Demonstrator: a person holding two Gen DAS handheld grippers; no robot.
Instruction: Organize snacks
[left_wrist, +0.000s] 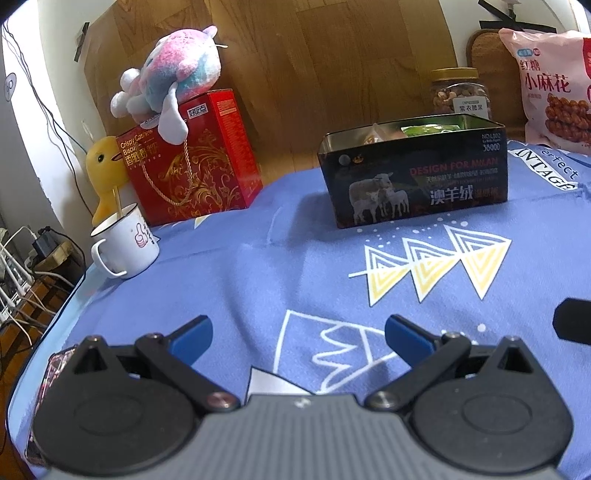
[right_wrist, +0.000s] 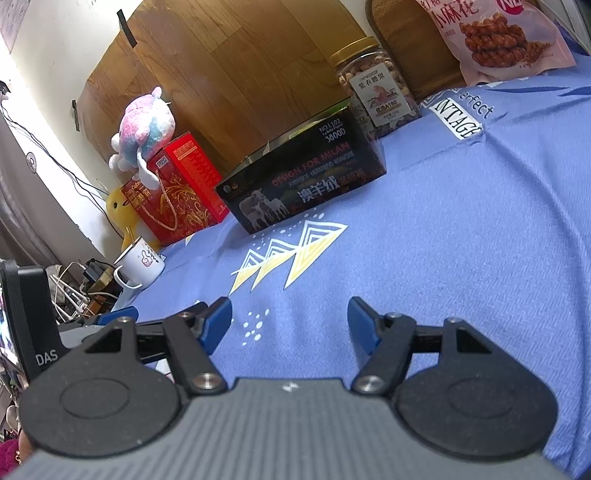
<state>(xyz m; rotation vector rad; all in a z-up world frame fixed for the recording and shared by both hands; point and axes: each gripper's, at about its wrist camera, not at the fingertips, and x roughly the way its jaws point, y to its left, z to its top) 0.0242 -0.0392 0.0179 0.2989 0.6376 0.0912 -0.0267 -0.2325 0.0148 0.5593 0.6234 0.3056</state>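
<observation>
A black tin box (left_wrist: 413, 181) with sheep printed on its side stands open on the blue cloth, with a few snack packets showing inside; the right wrist view shows the tin (right_wrist: 303, 184) from a low angle. Behind it is a clear jar of nuts (left_wrist: 460, 94) (right_wrist: 373, 85) and a pink bag of fried dough twists (left_wrist: 550, 88) (right_wrist: 495, 37). My left gripper (left_wrist: 298, 338) hovers open over the cloth, nothing between its blue fingers. My right gripper (right_wrist: 290, 321) is also open and empty, well short of the tin.
A red biscuit box (left_wrist: 192, 162) with a plush toy (left_wrist: 173, 81) on top stands at the back left, beside a yellow duck toy (left_wrist: 103, 166) and a white mug (left_wrist: 125, 240) near the table edge. Cables and power strips lie beyond that edge. Part of the left gripper (right_wrist: 110, 317) appears left of my right one.
</observation>
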